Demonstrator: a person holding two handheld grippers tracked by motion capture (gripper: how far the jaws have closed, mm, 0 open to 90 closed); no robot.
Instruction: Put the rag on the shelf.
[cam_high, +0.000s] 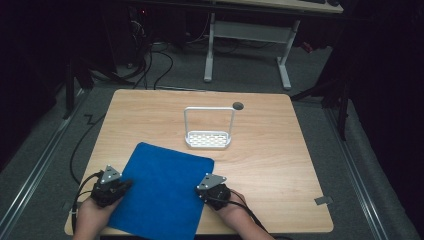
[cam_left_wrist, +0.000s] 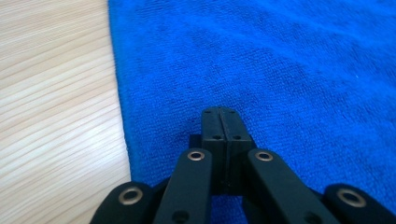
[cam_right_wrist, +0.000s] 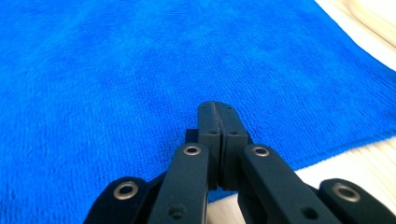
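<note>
A blue cloth (cam_high: 160, 192) lies flat on the near left part of the wooden table (cam_high: 280, 150). My left gripper (cam_high: 126, 184) rests at the cloth's left edge, its jaws pressed together over the fabric with nothing between them. In the left gripper view, the left gripper (cam_left_wrist: 219, 112) hovers just inside the edge of the cloth (cam_left_wrist: 280, 60). My right gripper (cam_high: 199, 190) sits at the cloth's right edge, also shut. In the right gripper view, the right gripper (cam_right_wrist: 217, 105) points across the cloth (cam_right_wrist: 116, 70) near its corner.
A white wire rack (cam_high: 208, 140) with a tall hoop handle stands mid-table beyond the cloth. A dark round hole (cam_high: 238, 105) lies behind it, and a grey tape strip (cam_high: 323, 200) sits near the right front corner. Cables and desk legs (cam_high: 285, 65) stand on the floor beyond.
</note>
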